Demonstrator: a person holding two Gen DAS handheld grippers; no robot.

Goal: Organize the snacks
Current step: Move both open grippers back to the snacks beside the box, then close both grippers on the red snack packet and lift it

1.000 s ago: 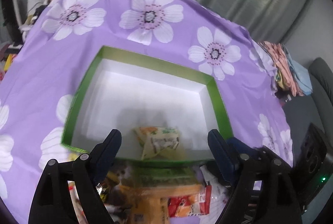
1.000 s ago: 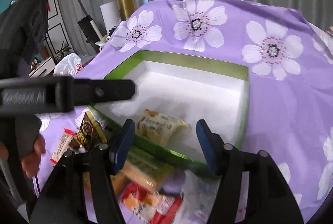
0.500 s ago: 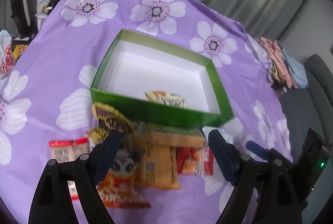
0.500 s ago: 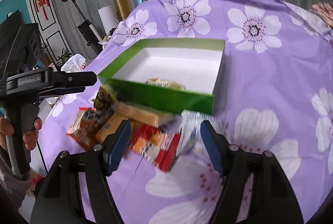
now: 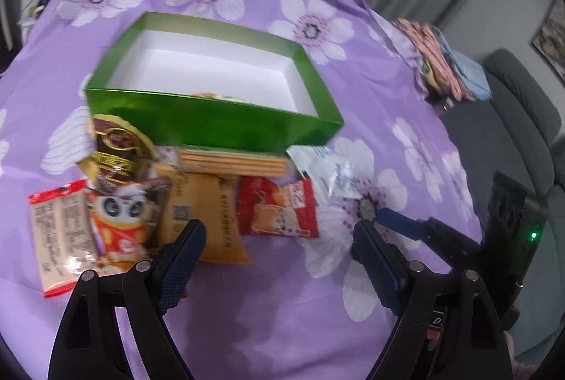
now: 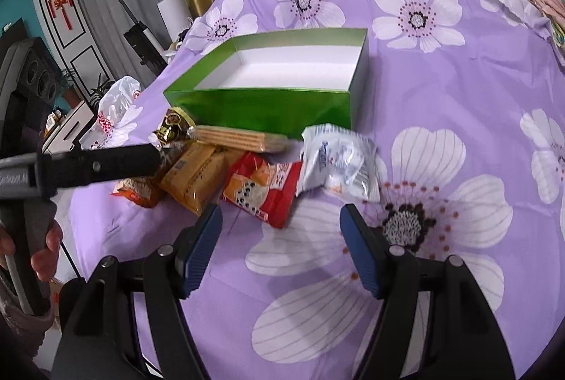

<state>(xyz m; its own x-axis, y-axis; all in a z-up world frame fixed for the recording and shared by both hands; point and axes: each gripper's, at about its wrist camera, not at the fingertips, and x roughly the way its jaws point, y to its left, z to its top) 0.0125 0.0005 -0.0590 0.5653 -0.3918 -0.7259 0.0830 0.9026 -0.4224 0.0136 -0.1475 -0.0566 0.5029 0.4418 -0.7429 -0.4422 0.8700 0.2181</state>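
- A green box [image 5: 212, 119] with a white inside sits open on the purple flowered surface [image 5: 282, 309]; one snack packet [image 5: 215, 96] just shows above its near wall.
- A long packet of tan wafers [image 5: 233, 164] lies along the foot of that wall.
- A brown-and-gold wrapper [image 5: 116, 147] leans at the box's left corner.
- A white-and-red packet [image 5: 58, 239] lies furthest left, beside a panda-printed orange bag [image 5: 118, 228].
- An orange-yellow packet [image 5: 204, 214] lies in the middle, a red packet [image 5: 279, 207] touching its right edge.
- A crumpled white-and-silver packet [image 6: 339, 164] lies at the right end.
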